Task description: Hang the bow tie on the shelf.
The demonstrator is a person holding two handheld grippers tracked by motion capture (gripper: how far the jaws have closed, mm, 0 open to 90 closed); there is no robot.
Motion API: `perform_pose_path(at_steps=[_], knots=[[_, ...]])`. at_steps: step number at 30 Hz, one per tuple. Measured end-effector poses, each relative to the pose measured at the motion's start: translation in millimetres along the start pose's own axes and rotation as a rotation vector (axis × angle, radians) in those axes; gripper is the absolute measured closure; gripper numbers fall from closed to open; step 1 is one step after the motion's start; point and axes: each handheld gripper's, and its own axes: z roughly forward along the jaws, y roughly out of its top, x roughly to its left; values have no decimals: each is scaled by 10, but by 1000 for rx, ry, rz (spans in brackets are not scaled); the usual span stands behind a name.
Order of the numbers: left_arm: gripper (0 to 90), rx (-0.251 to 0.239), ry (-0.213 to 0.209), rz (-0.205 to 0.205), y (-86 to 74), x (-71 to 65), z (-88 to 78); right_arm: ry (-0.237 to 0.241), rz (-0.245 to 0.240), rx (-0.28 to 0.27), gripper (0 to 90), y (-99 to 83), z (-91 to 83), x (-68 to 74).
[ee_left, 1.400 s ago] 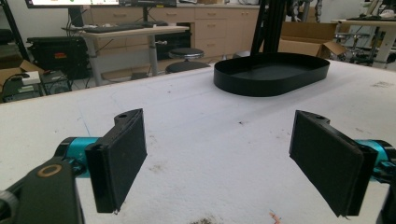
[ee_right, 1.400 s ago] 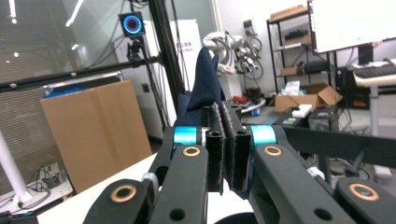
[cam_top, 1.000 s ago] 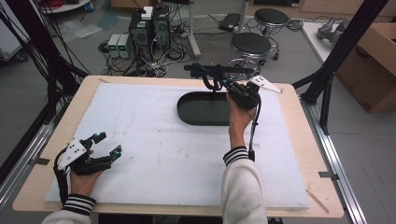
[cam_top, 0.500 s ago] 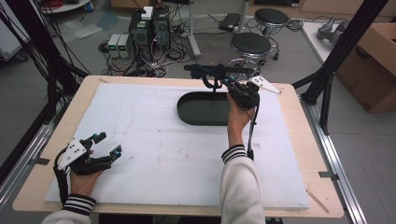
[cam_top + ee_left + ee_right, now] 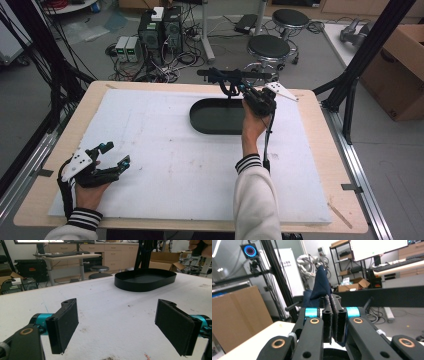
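1. Left tool (image 5: 111,156) rests at the worktop's (image 5: 165,150) near-left corner, jaws wide apart, empty.
2. Right tool (image 5: 332,305) is raised over the tray's (image 5: 215,120) far right rim, jaws clamped on dark blue cloth (image 5: 320,282).
3. Tray sits near the far edge.

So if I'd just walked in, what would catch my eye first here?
Probably the black oval tray toward the far side of the white table, with the right gripper raised beside its far right end, jaws pressed on a dark blue cloth. Then the left gripper, resting near the table's near left corner, jaws wide apart with nothing between them.
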Motion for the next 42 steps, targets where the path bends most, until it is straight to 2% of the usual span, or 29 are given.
perform_pose_path(at_steps=[13, 19, 25, 35, 36, 37, 39, 40, 42], knots=[[190, 0, 0, 0, 0, 0, 1, -54, -15, 8, 881, -17, 24, 15], [190, 1, 0, 1, 1, 0, 0, -75, -40, 14, 876, -19, 31, 18], [191, 1, 0, 0, 1, 0, 1, -105, -89, 17, 872, -3, 31, 54], [191, 0, 0, -1, 0, 1, 0, -109, -90, 17, 875, -9, 58, 55], [191, -1, 0, -1, 0, 2, 1, -100, -80, 37, 875, 19, 83, 57], [191, 1, 0, -1, 0, 2, 0, -93, -91, 43, 875, 62, 112, 77], [191, 0, 2, -4, -1, 2, -1, -112, -136, 20, 875, 151, 153, 163], [190, -1, 0, -4, -1, 3, -1, -95, -124, 31, 874, 193, 182, 171], [190, -1, -2, 0, 0, 4, -3, -101, -129, 23, 874, 233, 199, 189]])
